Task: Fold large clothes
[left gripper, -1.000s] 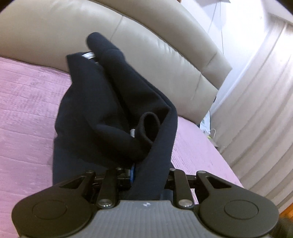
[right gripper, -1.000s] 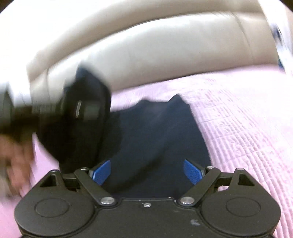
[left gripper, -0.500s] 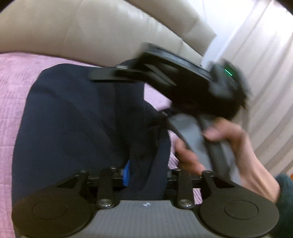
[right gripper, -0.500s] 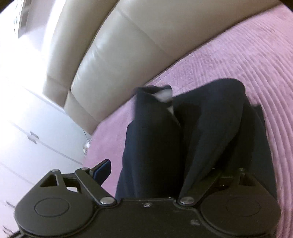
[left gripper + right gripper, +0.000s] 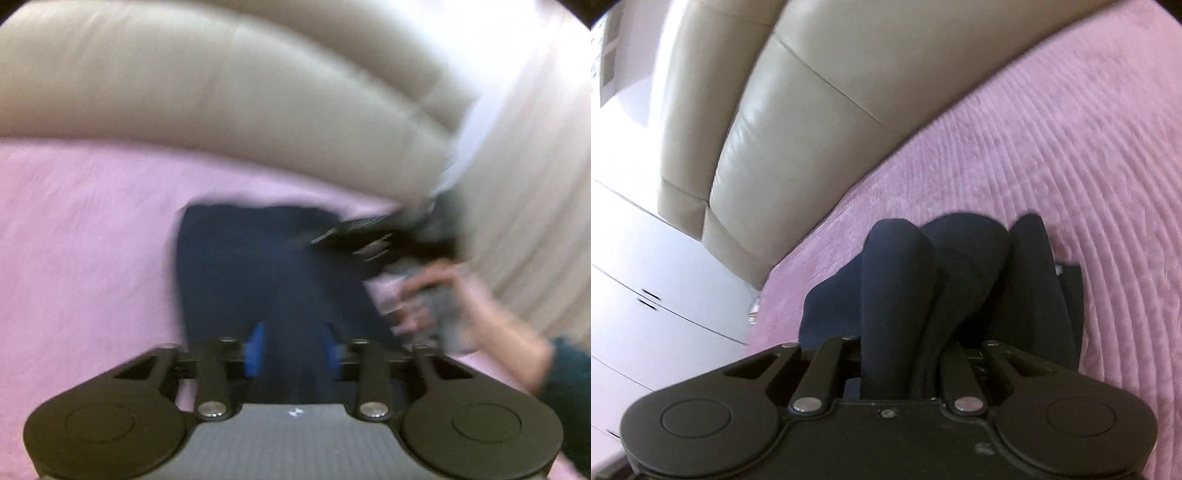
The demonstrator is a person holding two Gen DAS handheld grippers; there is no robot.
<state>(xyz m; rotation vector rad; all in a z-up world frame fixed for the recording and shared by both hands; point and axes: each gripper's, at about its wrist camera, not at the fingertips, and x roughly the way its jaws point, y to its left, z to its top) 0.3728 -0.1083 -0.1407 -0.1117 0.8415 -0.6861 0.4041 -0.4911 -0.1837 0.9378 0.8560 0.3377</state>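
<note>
Garment [image 5: 897, 280] bunches in my clenched right claw [image 5: 899, 373]; left claw [image 5: 293, 349] released, so folds may slump unevenly.

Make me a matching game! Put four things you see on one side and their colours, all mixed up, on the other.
Things:
1. garment
2. bedspread
3. headboard
4. finger pads

Colours:
A. beige
B. bright blue
C. dark navy
D. pink

Pairs: 1-C, 2-D, 3-A, 4-B
</note>
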